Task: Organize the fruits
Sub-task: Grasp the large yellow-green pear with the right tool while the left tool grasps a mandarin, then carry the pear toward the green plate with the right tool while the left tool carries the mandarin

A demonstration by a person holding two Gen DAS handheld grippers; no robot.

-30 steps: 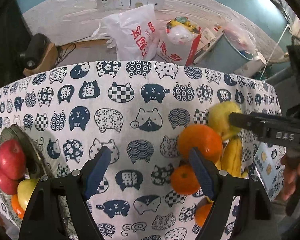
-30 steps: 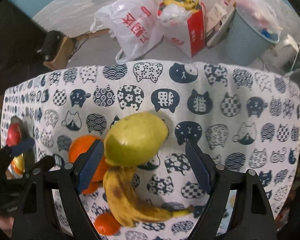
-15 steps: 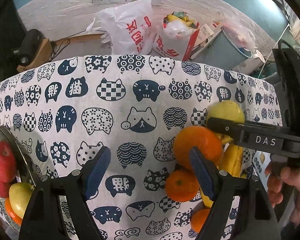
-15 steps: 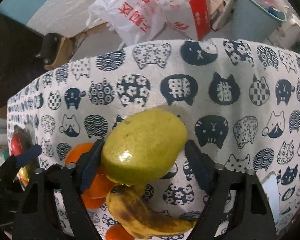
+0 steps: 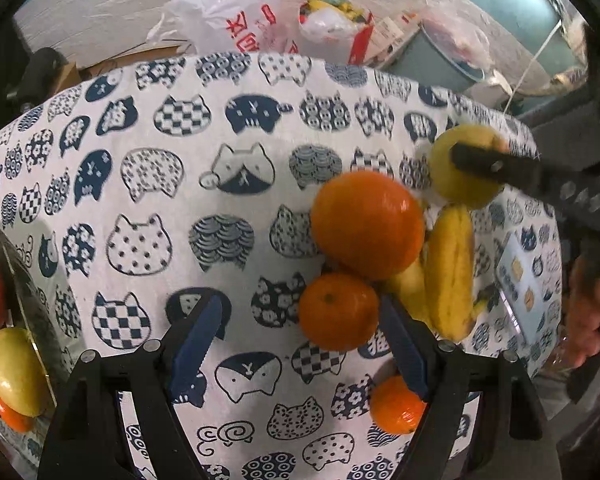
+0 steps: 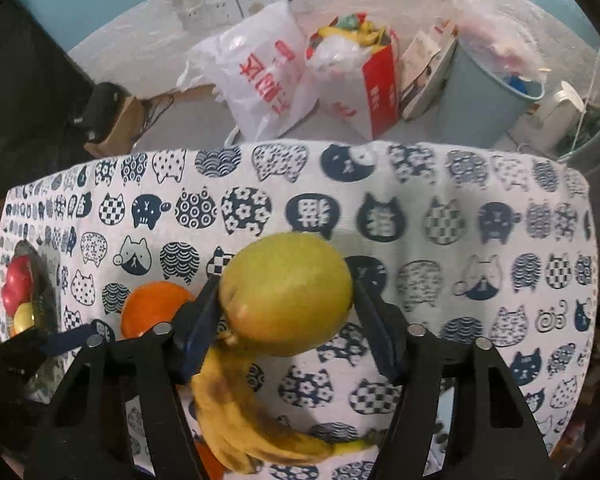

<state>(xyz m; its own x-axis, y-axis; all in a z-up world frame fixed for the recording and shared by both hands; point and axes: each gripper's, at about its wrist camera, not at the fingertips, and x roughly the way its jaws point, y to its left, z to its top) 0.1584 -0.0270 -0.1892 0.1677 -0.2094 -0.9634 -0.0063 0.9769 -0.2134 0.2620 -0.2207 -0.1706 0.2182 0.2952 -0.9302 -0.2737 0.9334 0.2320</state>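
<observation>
Yellow-green pear (image 6: 286, 294) sits clamped in the right gripper (image 6: 286, 316), whose jaws have just closed, near the table's right edge. We note the left gripper (image 5: 300, 344) open over a tangerine (image 5: 338, 312), apparently untouched.

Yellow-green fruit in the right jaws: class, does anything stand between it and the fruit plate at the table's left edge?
Yes: the large orange lies left of the yellow-green fruit, and the left gripper hangs between fruit and plate.
</observation>
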